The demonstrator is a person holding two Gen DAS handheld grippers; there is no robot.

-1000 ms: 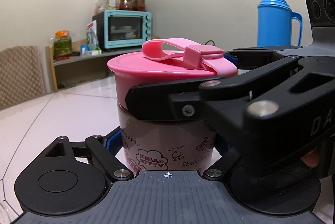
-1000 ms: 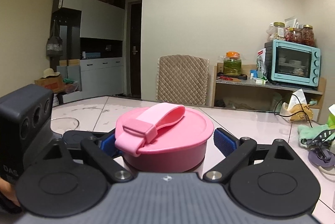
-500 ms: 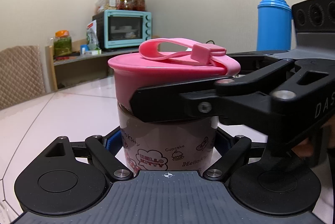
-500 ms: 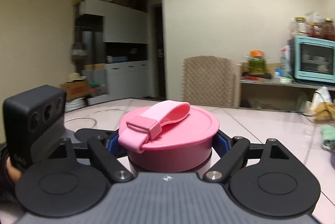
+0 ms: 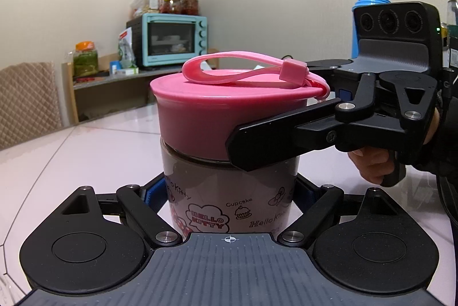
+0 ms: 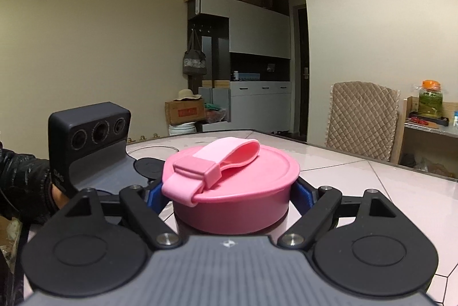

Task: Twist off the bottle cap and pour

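Note:
A Hello Kitty bottle (image 5: 229, 191) with a dark body stands upright on the pale table. Its wide pink cap (image 5: 200, 117) has a pink strap loop (image 5: 237, 71) on top. My left gripper (image 5: 229, 191) is shut on the bottle's body, low down. My right gripper (image 6: 232, 194) is shut on the pink cap (image 6: 237, 191) from the side. In the left wrist view the right gripper's finger (image 5: 274, 143) crosses the cap's lower edge from the right. The cap sits on the bottle; its thread is hidden.
A blue thermos (image 5: 369, 14) stands at the back right, partly behind the right gripper's body. A teal oven (image 5: 171, 40) with jars sits on a shelf. A quilted chair (image 6: 360, 117) stands at the table's far side. The left gripper's camera block (image 6: 88, 134) is left of the cap.
My right gripper has swung round the cap, turning it with the strap; the strap buckle has moved rightward in the left wrist view. The bottle body and left gripper have stayed still.

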